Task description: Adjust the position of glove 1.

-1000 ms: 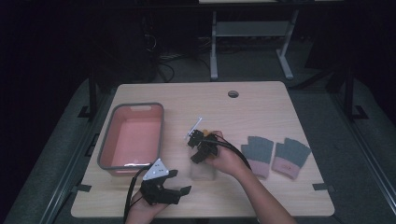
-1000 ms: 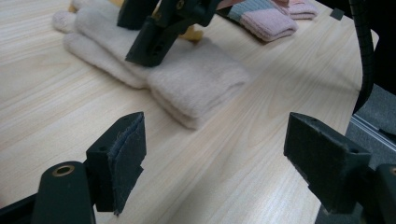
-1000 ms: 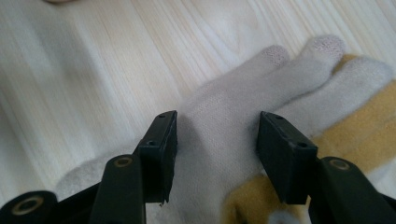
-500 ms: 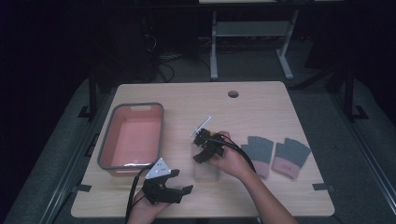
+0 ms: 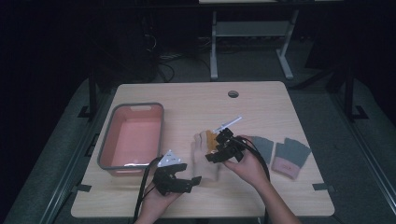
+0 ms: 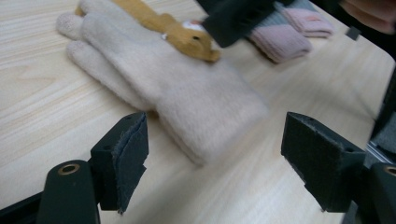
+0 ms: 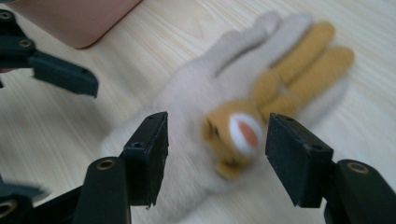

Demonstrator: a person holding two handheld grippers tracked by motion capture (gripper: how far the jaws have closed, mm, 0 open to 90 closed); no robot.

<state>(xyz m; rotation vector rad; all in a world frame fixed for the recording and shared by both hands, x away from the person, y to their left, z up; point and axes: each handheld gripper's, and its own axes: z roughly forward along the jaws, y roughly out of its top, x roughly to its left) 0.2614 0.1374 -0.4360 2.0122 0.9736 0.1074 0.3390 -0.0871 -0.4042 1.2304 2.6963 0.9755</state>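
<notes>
A cream knitted glove [image 5: 205, 163] lies flat near the middle of the table, with an orange rabbit figure [image 5: 211, 140] on top of its fingers. My right gripper [image 5: 215, 148] hovers over it, and its jaws have just been opening. In the right gripper view the gripper [image 7: 215, 140] stands open above the glove [image 7: 187, 107], with the rabbit's face [image 7: 240, 133] in the gap and neither pad touching it. My left gripper [image 5: 189, 173] is open near the front edge. In its own view the gripper [image 6: 215, 154] faces the glove's cuff [image 6: 205, 116] from a short way off.
A pink tray with a grey rim [image 5: 106, 144] sits at the table's left. Two grey gloves with pink cuffs [image 5: 289, 156] lie to the right of my right hand. A cable hole [image 5: 233, 94] is near the far edge.
My right gripper has moved to the right, uncovering the cream glove on the table. The left gripper has shifted slightly right toward the glove.
</notes>
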